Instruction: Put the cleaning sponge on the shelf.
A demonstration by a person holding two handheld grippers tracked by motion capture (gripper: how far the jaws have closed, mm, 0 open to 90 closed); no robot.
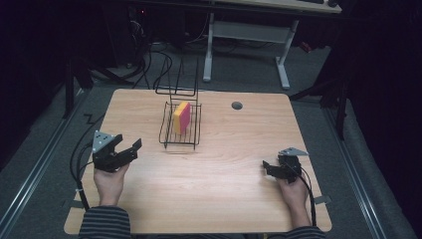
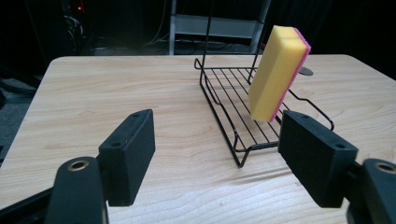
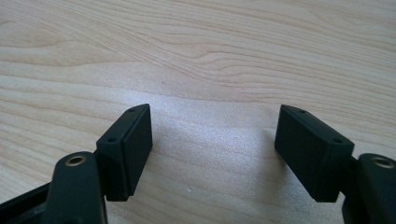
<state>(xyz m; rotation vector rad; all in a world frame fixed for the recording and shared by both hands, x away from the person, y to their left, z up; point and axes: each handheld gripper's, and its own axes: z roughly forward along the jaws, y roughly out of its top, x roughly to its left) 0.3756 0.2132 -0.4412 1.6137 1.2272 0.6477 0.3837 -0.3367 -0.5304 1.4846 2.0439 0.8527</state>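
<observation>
My left gripper (image 1: pixel 125 147) has its jaws spread wide, empty, near the black wire rack (image 1: pixel 166 137) mid-table. The yellow-and-pink rectangular sponge (image 1: pixel 181 117) stands on edge inside it. My right gripper (image 1: pixel 267 168) is spread apart too, over bare wooden table (image 1: pixel 224 164).

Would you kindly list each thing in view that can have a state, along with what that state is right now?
Sponge: on edge in the rack, leaning, held by neither gripper.
Wire rack: upright on the table, holding the sponge.
Left gripper: open, holding nothing, aimed towards the rack.
Right gripper: open, holding nothing, low over bare tabletop.
Table: bare wood around the rack.
</observation>
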